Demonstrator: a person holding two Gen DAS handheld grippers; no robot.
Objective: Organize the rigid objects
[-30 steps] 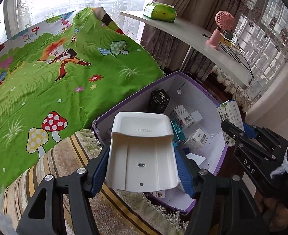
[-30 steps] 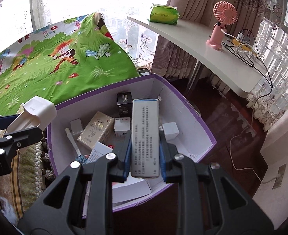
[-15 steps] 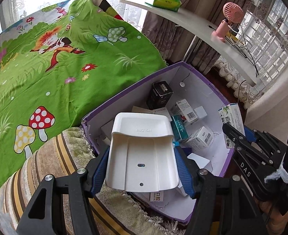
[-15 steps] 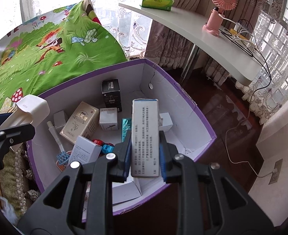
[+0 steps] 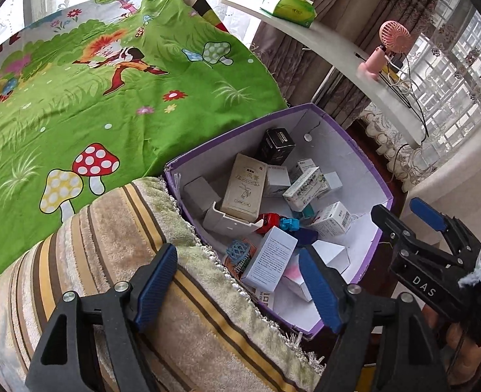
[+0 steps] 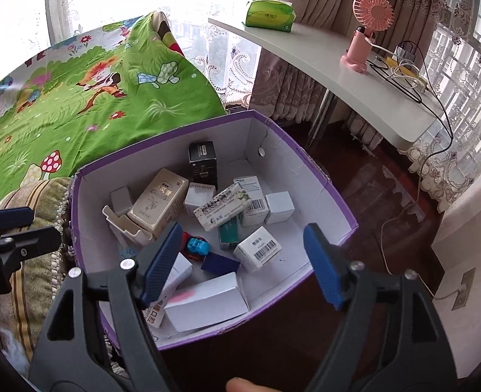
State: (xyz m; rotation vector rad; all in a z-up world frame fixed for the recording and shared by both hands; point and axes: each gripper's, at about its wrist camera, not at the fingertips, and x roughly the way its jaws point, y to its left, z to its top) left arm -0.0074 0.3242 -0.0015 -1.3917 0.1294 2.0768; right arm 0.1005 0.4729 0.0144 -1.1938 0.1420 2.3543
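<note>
the left gripper (image 5: pixel 237 282) and right gripper (image 6: pixel 240 261) both hang over the purple cardboard box with a white inside (image 6: pixel 306 176), jaws opening with nothing gripped between them. the white plastic tray (image 5: pixel 224 222) leans at the box's near-left wall; the long white printed carton (image 6: pixel 222 207) lies tilted across other small cartons.

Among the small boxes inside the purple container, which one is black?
The black box standing at the far wall of the purple container, behind the tall beige box. The other cartons around it are white, grey or beige.
</note>
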